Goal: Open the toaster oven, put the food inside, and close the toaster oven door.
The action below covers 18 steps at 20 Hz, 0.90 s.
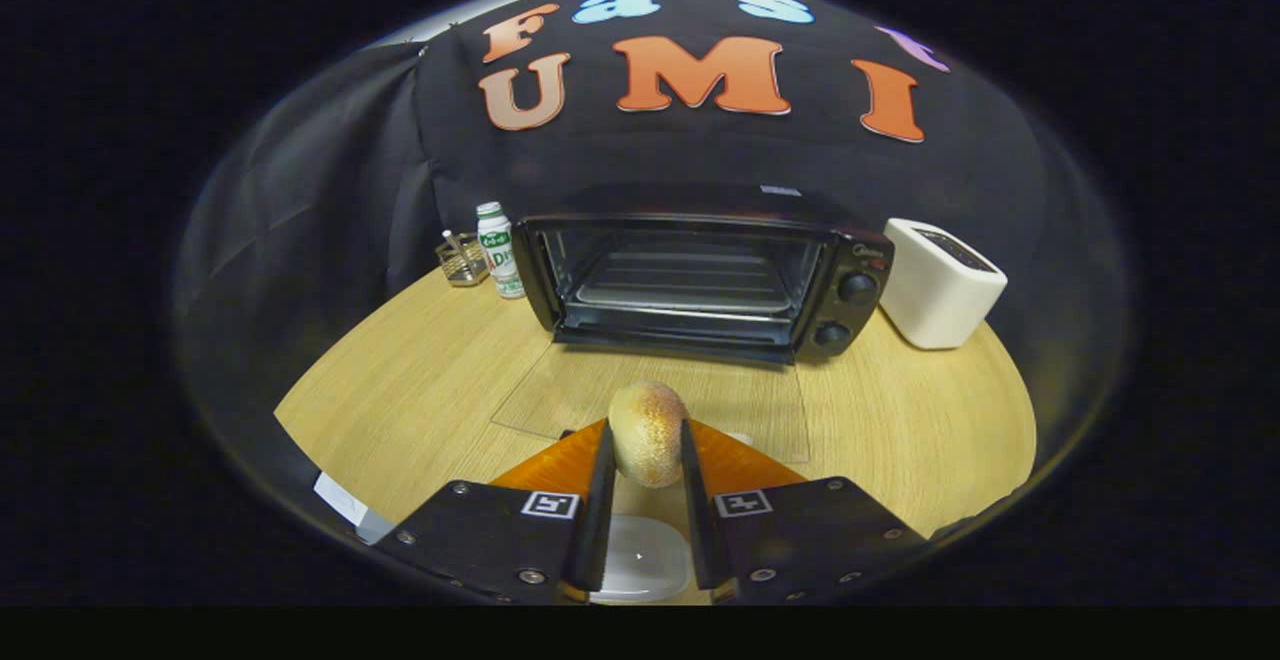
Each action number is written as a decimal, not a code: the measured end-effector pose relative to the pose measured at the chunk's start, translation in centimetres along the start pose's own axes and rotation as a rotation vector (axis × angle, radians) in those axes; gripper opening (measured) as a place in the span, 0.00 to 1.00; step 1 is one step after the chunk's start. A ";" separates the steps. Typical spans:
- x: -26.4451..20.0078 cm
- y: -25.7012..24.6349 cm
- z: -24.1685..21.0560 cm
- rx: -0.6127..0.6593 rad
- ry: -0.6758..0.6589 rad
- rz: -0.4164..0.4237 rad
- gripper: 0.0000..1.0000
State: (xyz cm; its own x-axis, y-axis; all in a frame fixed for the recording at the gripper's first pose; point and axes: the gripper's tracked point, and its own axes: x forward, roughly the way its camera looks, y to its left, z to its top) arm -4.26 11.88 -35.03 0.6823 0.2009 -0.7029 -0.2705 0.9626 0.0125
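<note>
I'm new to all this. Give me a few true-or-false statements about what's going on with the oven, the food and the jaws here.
1. The toaster oven door is open, lying flat in front of it. True.
2. The bread roll already sits on the oven rack. False: it is gripped between the jaws of the gripper, short of the oven.
3. A white toaster stands beside the oven's knob side. True.
4. The bottle lies tipped over on the table. False: it stands upright, next to a small wire basket.
5. The jaws are wide open. False: they press on the roll.

Cloth-walled booth: toaster oven [700, 280] on wooden table [420, 400]
</note>
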 end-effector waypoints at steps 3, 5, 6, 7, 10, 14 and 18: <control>2.5 -0.5 3.8 -0.058 -0.067 -0.024 0.35; 4.5 -0.9 5.8 -0.137 -0.107 -0.053 0.35; 5.5 -1.0 6.5 -0.182 -0.121 -0.065 0.35; 6.5 -0.9 7.1 -0.224 -0.127 -0.073 0.35; 9.2 -0.8 8.0 -0.316 -0.132 -0.096 0.35; 11.3 -1.8 8.6 -0.410 -0.133 -0.146 0.35; 11.9 -1.9 8.6 -0.513 -0.132 -0.162 0.35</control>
State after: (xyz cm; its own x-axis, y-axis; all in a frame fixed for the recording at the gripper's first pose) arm 10.20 14.00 -37.25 0.8129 0.1103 -0.5718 -0.4286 0.7780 -0.4594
